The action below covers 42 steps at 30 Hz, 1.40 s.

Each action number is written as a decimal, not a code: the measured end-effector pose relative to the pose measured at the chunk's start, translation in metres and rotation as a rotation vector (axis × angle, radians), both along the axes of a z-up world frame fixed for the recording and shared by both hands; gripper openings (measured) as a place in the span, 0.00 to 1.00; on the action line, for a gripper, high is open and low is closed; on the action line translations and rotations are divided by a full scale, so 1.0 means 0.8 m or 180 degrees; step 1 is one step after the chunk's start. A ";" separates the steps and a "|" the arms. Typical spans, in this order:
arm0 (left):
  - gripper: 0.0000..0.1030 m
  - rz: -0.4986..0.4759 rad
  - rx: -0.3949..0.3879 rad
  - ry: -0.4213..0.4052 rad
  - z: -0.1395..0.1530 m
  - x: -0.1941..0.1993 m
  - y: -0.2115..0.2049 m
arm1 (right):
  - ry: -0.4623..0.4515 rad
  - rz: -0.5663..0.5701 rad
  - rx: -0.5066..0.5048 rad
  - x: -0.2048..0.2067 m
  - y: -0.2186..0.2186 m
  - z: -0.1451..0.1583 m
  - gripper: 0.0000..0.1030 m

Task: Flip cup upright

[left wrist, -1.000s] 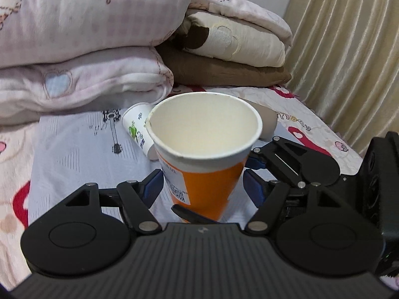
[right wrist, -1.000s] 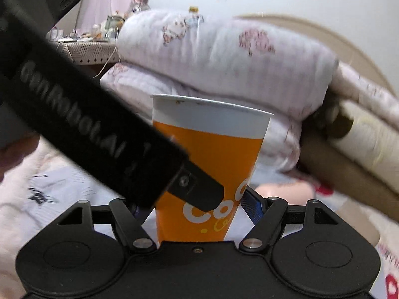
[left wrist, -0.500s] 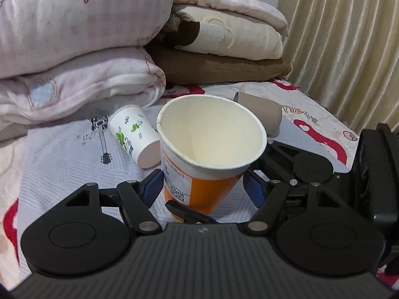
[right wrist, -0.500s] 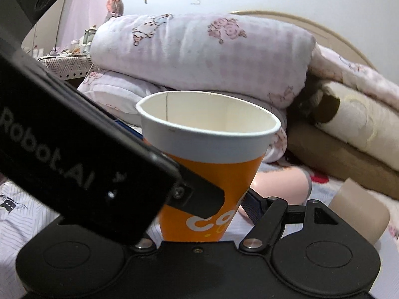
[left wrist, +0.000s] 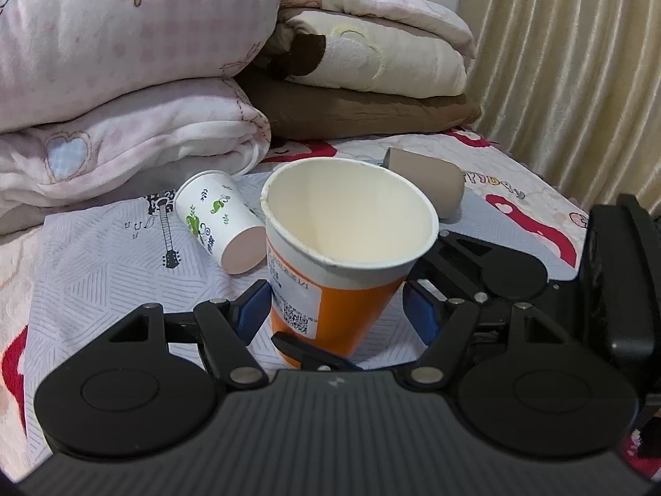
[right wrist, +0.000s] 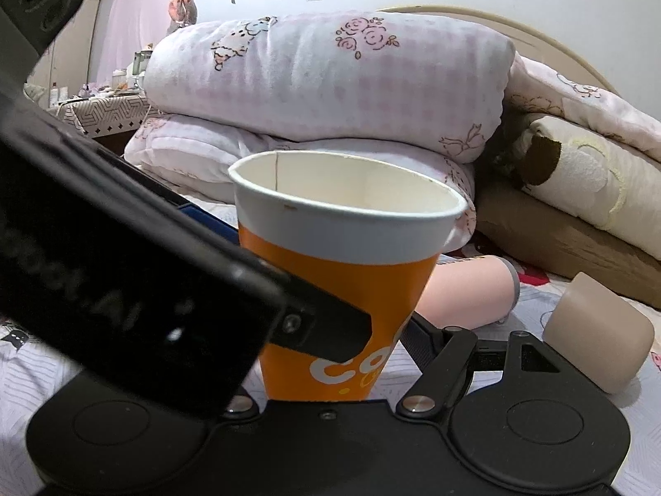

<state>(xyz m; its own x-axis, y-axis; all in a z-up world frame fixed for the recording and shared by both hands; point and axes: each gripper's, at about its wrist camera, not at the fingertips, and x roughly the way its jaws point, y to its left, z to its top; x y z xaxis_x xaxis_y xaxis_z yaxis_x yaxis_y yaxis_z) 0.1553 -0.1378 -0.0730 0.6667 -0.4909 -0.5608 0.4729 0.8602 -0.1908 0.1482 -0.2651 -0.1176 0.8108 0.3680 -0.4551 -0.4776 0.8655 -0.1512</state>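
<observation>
An orange paper cup with a white rim (left wrist: 343, 264) stands mouth up, low over the patterned bed sheet, between the blue-padded fingers of my left gripper (left wrist: 334, 310). The left pads sit apart from its sides, so that gripper is open. In the right wrist view the same cup (right wrist: 343, 281) sits between the fingers of my right gripper (right wrist: 330, 339), which close on its lower body. The left gripper's black body crosses the left of that view and hides the right gripper's left finger.
A white cup with green print (left wrist: 217, 219) lies on its side left of the orange cup. A brown cup (left wrist: 425, 184) lies on its side behind it, also in the right wrist view (right wrist: 599, 335). Folded quilts (left wrist: 124, 82) are stacked behind. A curtain (left wrist: 578, 62) hangs right.
Both grippers and the orange cup have come down and tilted forward, so more of the sheet and the lying cups shows. The cup stays mouth up between the fingers.
</observation>
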 end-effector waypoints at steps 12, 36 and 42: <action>0.70 0.0177 -0.0103 0.0269 0.007 -0.025 0.010 | 0.0115 -0.0150 0.0155 -0.020 -0.012 0.009 0.87; 0.71 0.0800 0.0112 0.0116 0.099 -0.145 0.046 | 0.0347 -0.0515 0.0181 -0.135 -0.045 0.100 0.86; 0.72 0.0811 0.0108 -0.0003 0.130 -0.183 0.056 | 0.0493 -0.0857 0.0275 -0.167 -0.048 0.145 0.87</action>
<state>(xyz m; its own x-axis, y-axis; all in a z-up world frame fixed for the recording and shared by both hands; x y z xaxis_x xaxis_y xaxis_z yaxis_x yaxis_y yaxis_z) 0.0089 -0.0931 0.0310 0.7670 -0.2880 -0.5734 0.2403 0.9575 -0.1594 0.0143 -0.3037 -0.0014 0.8079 0.1922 -0.5571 -0.2413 0.9703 -0.0152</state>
